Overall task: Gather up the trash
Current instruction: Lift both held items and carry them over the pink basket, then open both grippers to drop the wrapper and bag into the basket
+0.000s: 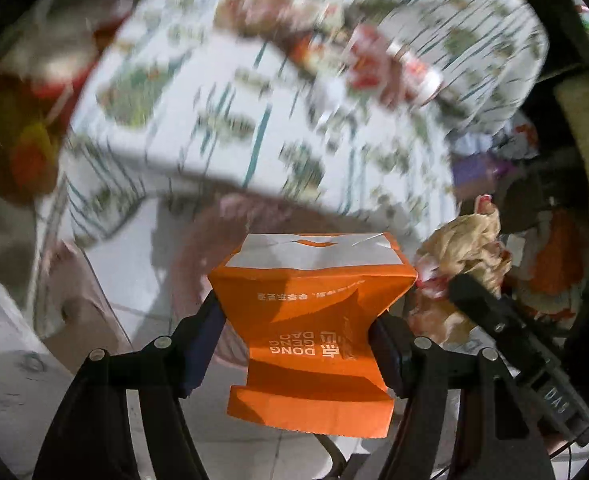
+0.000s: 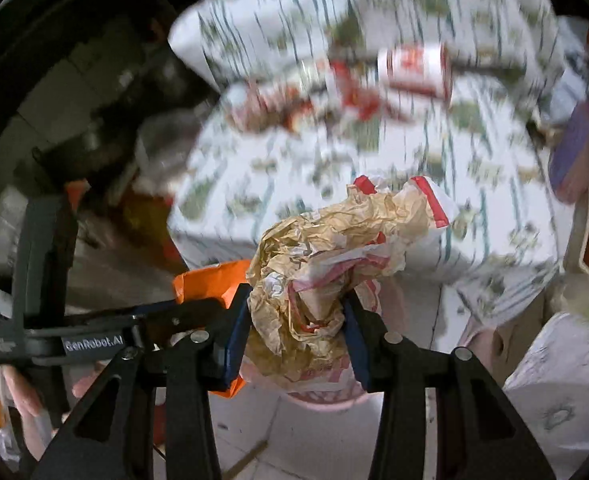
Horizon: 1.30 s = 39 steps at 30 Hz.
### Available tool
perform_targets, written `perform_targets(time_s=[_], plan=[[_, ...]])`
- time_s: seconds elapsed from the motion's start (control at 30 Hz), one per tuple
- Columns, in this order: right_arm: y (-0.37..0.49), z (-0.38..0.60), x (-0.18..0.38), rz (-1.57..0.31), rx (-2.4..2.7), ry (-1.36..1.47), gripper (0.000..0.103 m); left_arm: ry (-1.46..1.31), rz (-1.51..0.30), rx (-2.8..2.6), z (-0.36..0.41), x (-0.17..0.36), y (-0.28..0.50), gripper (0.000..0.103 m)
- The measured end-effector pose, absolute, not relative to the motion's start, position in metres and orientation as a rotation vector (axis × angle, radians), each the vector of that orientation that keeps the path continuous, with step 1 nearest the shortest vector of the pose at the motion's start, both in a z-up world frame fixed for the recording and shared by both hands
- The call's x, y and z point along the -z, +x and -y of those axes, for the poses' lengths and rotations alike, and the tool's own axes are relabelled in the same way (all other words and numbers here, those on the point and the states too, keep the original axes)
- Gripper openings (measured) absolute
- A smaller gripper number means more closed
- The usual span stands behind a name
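1. Left wrist view: the left gripper [image 1: 298, 326] is clamped on an orange paper bag [image 1: 314, 312], both pads pinching its middle so the sides buckle inward.
2. Beyond it, all blurred, a table with a patterned cloth [image 1: 222, 120] carries scattered red-and-white litter [image 1: 374, 60].
3. At the right edge the right gripper's finger [image 1: 490, 308] shows against a crumpled wrapper [image 1: 466, 240], just beside the bag.
4. Below the bag there is pale tiled floor [image 1: 134, 280].
5. Right wrist view: the right gripper [image 2: 296, 320] is squeezing the crumpled wrapper [image 2: 326, 256], tan paper with red-and-white print bulging above the pads.
6. To the left the left gripper [image 2: 166, 316] comes in sideways with the orange paper bag [image 2: 210, 280] peeking behind the wrapper.
7. A pink rim [image 2: 326, 398] sits under the wrapper; what it is I cannot tell.
8. On the blurred table [image 2: 314, 160] a red-and-white cup [image 2: 414, 66] lies on its side.
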State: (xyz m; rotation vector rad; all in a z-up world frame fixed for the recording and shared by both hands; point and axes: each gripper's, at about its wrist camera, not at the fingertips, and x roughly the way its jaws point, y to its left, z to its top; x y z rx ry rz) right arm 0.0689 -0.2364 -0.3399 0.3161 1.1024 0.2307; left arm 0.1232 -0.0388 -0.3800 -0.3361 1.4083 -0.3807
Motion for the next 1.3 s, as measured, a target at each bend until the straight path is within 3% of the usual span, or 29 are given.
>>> perform_targets(time_s=[0.17,0.37,0.53,0.87,1.07,1.3], plan=[[0.079,0.233,0.371,-1.158,-0.219,0.275,0.044,-0.294,-1.48,0.302,0.038,0.419,0.134,0.077],[0.091,0.235,0.395,-1.228,-0.227,0.312,0.049,-0.306,-1.486,0.287,0.033,0.419,0.139,0.088],[0.091,0.237,0.396,-1.214,-0.197,0.336,0.072,-0.3,-1.456,0.255,0.028,0.41,0.145,0.09],[0.09,0.248,0.379,-1.158,-0.185,0.388,0.076,-0.334,-1.418,0.254,0.014,0.396,0.149,0.09],[0.083,0.244,0.341,-1.007,-0.149,0.29,0.076,-0.312,-1.253,0.217,0.008,0.358,0.143,0.09],[0.063,0.241,0.275,-0.716,-0.091,0.102,0.097,-0.218,-0.957,0.121,-0.003,0.29,0.13,0.09]])
